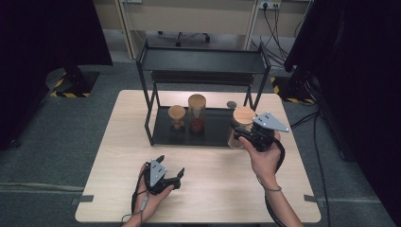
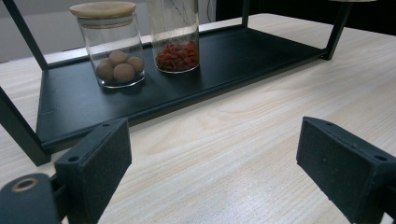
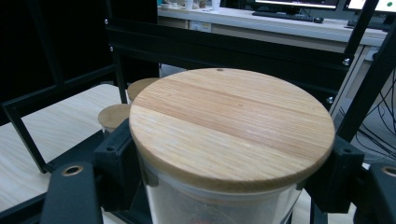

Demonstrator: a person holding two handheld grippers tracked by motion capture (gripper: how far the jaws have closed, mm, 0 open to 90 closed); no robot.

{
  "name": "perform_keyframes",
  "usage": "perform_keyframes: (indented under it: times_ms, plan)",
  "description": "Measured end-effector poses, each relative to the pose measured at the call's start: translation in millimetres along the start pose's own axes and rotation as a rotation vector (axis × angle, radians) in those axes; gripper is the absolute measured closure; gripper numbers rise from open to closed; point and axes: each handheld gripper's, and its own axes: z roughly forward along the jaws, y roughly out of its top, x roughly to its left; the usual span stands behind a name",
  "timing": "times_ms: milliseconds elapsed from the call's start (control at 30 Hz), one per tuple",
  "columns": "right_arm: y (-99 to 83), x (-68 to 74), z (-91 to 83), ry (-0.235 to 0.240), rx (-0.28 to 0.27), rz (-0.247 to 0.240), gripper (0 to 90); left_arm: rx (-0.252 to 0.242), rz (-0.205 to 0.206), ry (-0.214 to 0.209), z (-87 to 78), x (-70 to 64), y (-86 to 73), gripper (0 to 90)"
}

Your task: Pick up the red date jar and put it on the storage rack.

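A black two-tier rack [image 1: 203, 60] stands at the back of the wooden table [image 1: 118, 142]. Its lower shelf [image 2: 243, 56] carries a short glass jar of brown balls [image 2: 116, 51] [image 1: 177, 118] and a taller jar of red bits [image 2: 175, 39] [image 1: 197, 113]. My right gripper [image 1: 240, 135] [image 3: 224, 198] is shut on the glass body of a third jar with a wooden lid [image 1: 243, 116] [image 3: 231, 121], at the right front corner of that shelf. I cannot tell whether this jar rests on anything. My left gripper [image 1: 171, 171] [image 2: 217, 163] lies open, low over the table's front, with nothing between its pads.
A small grey round object [image 1: 231, 104] lies on the table behind the rack's right leg. The rack's upper shelf overhangs the jars. Cables [image 1: 276, 33] and dark stands [image 1: 75, 80] surround the table on the floor.
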Motion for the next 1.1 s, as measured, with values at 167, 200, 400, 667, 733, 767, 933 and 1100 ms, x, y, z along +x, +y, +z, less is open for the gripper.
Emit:
perform_keyframes:
  times_ms: [167, 200, 400, 667, 733, 767, 933, 1100]
  plan:
    - [1.4, -0.6, 7.2, -0.001, 0.007, 0.002, 25.5, 0.000, 0.001, 0.000, 0.0, -0.1, 0.0, 10.0]
    - [1.6, -0.8, 8.8, -0.001, 0.009, 0.003, 25.5, 0.000, 0.001, 0.000, 0.0, -0.1, 0.0, 10.0]
    - [1.6, -2.4, 18.7, -0.008, 0.014, 0.018, 25.5, 0.002, 0.001, 0.000, 0.2, -0.2, 0.1, 10.1]
    - [3.9, -2.7, 35.6, -0.016, 0.024, 0.021, 25.5, 0.000, 0.003, -0.001, 0.0, -0.2, 0.0, 10.1]
    - [4.0, -2.7, 37.0, -0.017, 0.024, 0.021, 25.5, 0.000, 0.004, -0.002, -0.1, -0.3, 0.0, 10.1]
    - [3.8, -2.4, 40.2, -0.018, 0.026, 0.024, 25.5, 0.000, 0.004, -0.002, -0.1, -0.3, 0.0, 10.1]
    - [2.5, -2.2, 48.5, -0.019, 0.036, 0.025, 25.5, -0.003, 0.003, -0.002, -0.1, -0.6, -0.1, 10.1]
    - [1.8, -4.1, 56.9, -0.027, 0.045, 0.029, 25.5, -0.001, 0.004, -0.002, -0.1, -0.2, 0.0, 10.1]
